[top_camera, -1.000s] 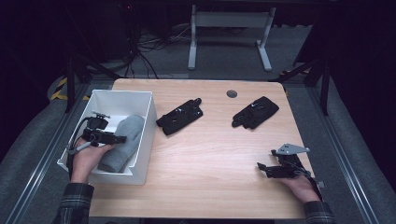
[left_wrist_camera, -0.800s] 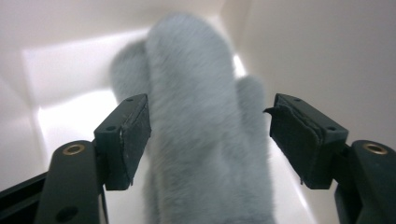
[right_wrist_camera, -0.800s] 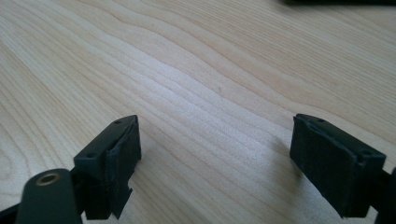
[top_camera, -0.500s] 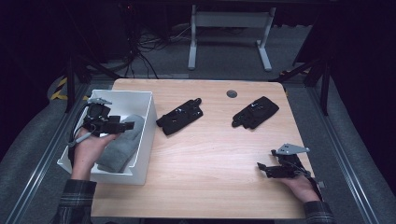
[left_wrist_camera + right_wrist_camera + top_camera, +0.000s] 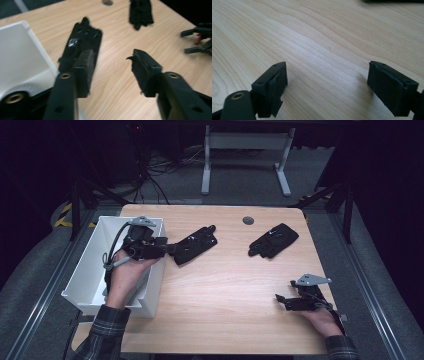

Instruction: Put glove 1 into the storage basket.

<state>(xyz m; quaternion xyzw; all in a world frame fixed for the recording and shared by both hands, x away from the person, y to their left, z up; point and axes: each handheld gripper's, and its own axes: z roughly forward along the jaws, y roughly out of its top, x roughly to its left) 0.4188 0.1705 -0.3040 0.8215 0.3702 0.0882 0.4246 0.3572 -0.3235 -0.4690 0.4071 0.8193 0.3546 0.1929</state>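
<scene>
Two black gloves lie on the wooden table, one [image 5: 196,245] [image 5: 82,40] left of centre and one [image 5: 273,240] [image 5: 140,11] farther right. My left gripper [image 5: 169,248] [image 5: 112,62] hovers over the right rim of the white bin [image 5: 90,265] and points at the nearer glove without touching it. Its jaws have just been closing; they still stand apart with nothing between them. My right gripper [image 5: 280,301] [image 5: 329,75] rests low on the table at the front right, open and empty, and appears far off in the left gripper view [image 5: 197,40].
The white bin [image 5: 22,50] stands on the table's left edge, with my left hand over it. A round grey hole cover [image 5: 248,220] sits near the far edge. Bare wood [image 5: 225,290] spreads between the grippers. Desk legs and cables stand beyond the table.
My left gripper has risen out of the bin and moved right, up to the nearer glove, with its jaws narrower. The right gripper has not moved.
</scene>
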